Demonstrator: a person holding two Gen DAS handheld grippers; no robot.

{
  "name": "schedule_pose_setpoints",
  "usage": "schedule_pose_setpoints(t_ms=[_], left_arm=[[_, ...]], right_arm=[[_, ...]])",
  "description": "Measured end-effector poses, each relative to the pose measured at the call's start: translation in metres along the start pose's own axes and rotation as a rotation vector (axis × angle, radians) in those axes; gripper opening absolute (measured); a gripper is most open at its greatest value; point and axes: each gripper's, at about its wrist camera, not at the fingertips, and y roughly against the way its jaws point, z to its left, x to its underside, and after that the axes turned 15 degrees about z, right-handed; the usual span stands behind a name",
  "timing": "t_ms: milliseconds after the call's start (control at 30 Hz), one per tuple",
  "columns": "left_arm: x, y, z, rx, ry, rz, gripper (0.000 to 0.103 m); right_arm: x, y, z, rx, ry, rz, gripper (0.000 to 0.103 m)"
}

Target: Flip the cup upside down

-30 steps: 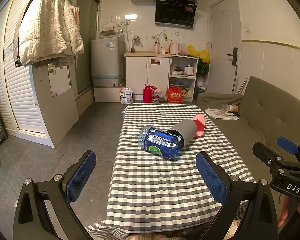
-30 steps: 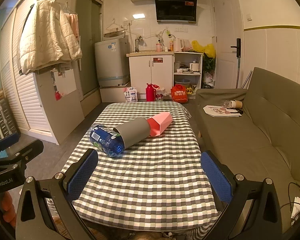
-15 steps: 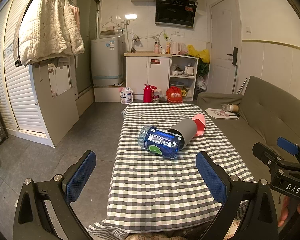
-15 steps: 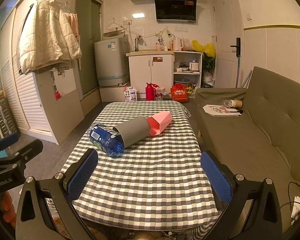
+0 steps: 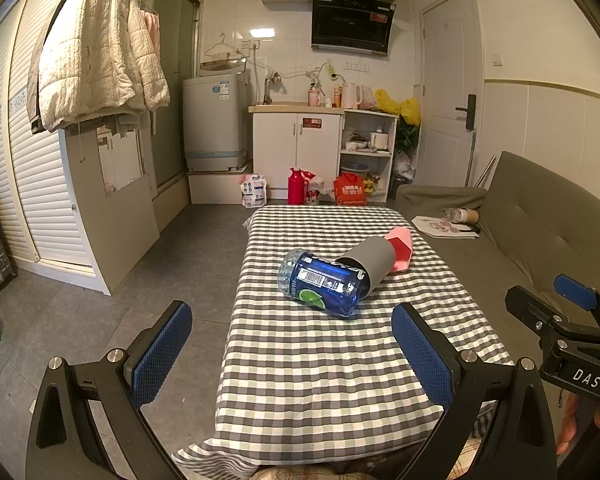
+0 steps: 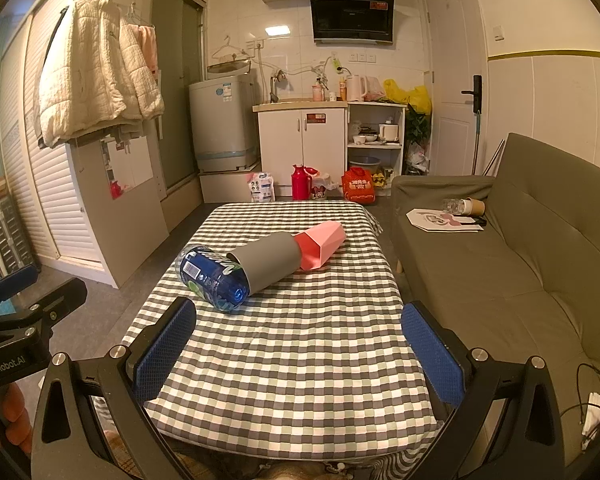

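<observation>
Hovering short of the counter (image 5: 340,380), both the left gripper (image 5: 288,344) and right gripper (image 6: 300,344) have fingers apart, empty. Mid-counter lies the gray cup (image 6: 270,262), sleeved over a blue bottle (image 6: 212,278); approach comes next, likely freeing the cup first.

Grey cup (image 5: 367,259) is hiding the blue bottle's (image 5: 324,282) neck and the pink cup's (image 6: 322,245) near end. Shelf items (image 6: 374,134) are showing too small to identify.
</observation>
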Motion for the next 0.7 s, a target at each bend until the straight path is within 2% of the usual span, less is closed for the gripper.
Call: schedule_pose_setpoints(t_ms=[167,367,567,700], left_arm=[[-0.001,-0.006,0.001,-0.007,0.001,0.015,0.103],[-0.014,-0.03,0.01,-0.041,0.02,0.065,0.103],[-0.034,-0.07,0.024,-0.087,0.02,0.132,0.103],[-0.042,-0.105,0.04,-0.106,0.039,0.192,0.103]], right_arm=[[-0.001,-0.004,0.002,0.012,-0.012,0.026,0.103],[-0.015,-0.02,0.004,0.018,-0.024,0.073,0.103],[-0.043,-0.061,0.015,0.028,-0.016,0.148,0.103],[-0.07,-0.105,0.022,0.066,-0.044,0.24,0.103]])
